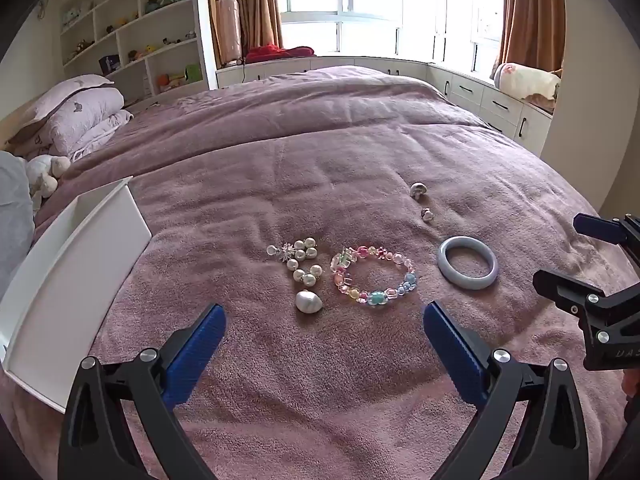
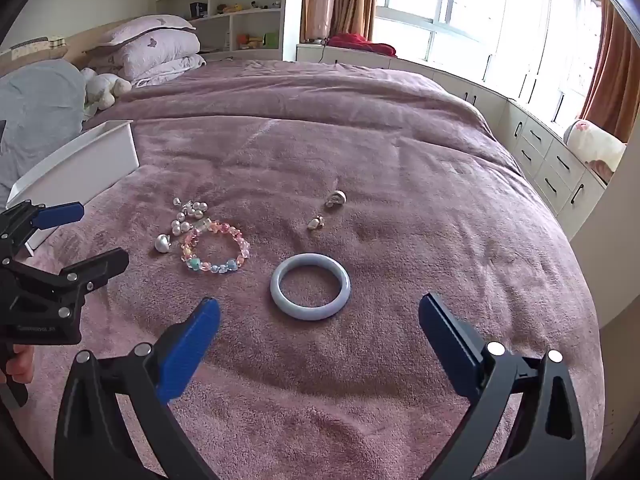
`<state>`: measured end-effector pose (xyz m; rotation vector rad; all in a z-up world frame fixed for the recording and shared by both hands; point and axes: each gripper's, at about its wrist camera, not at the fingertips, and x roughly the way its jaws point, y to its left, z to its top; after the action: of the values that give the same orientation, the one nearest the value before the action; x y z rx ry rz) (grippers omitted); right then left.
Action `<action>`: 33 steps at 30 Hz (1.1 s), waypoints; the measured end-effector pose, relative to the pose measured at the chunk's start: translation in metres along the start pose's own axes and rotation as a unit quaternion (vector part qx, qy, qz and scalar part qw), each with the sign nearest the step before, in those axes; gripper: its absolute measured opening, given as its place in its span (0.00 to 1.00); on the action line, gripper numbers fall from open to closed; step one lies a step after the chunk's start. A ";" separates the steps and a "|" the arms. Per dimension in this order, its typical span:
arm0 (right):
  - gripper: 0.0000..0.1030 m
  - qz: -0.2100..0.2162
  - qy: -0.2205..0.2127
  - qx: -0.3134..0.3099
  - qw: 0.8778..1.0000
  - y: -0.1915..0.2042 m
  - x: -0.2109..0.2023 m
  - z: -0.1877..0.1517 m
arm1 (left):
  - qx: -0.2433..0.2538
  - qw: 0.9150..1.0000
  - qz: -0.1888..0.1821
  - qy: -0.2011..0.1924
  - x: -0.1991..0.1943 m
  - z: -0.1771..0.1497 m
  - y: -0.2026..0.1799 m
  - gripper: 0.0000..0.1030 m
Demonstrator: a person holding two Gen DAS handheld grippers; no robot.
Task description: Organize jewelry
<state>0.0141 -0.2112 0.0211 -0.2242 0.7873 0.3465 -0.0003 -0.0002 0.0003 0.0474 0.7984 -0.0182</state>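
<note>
Jewelry lies on a mauve blanket (image 1: pixel 320 380). A pearl bracelet (image 1: pixel 302 258) with a large pearl pendant (image 1: pixel 308 301) lies left of a colourful bead bracelet (image 1: pixel 374 276). A grey-blue bangle (image 1: pixel 467 262) lies to the right, with two small earrings (image 1: pixel 419 191) beyond it. My left gripper (image 1: pixel 324 316) is open and empty, just short of the pearls. My right gripper (image 2: pixel 318 312) is open and empty, just short of the bangle (image 2: pixel 310 286). The bead bracelet (image 2: pixel 216 246), the pearls (image 2: pixel 188 216) and the earrings (image 2: pixel 335 199) also show in the right wrist view.
A white open box (image 1: pixel 72 276) stands at the left on the bed, also in the right wrist view (image 2: pixel 76 168). Pillows (image 1: pixel 76 116) and a plush toy (image 1: pixel 44 172) lie at the bed head. Shelves, cabinets and windows stand beyond the bed.
</note>
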 end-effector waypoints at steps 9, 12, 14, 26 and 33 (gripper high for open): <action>0.94 0.017 -0.006 0.007 1.000 -0.002 -0.002 0.000 | -0.003 1.000 0.002 -0.014 -0.005 0.001 0.000 0.97; 0.91 0.014 -0.005 0.001 1.000 -0.002 -0.002 0.002 | -0.005 1.000 0.002 -0.014 -0.006 0.002 0.002 0.97; 0.89 0.011 -0.010 0.001 1.000 0.001 -0.004 0.000 | -0.004 1.000 0.003 -0.013 -0.005 0.004 0.002 0.97; 0.88 -0.003 -0.014 -0.003 1.000 0.001 -0.004 0.001 | -0.013 1.000 0.010 -0.016 -0.005 0.003 0.005 0.97; 0.89 -0.003 -0.018 -0.009 1.000 0.004 -0.005 0.001 | -0.012 1.000 0.010 -0.016 -0.005 0.003 0.005 0.97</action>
<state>0.0101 -0.2084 0.0249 -0.2379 0.7487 0.3508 -0.0014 0.0047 0.0058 0.0315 0.7663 0.0090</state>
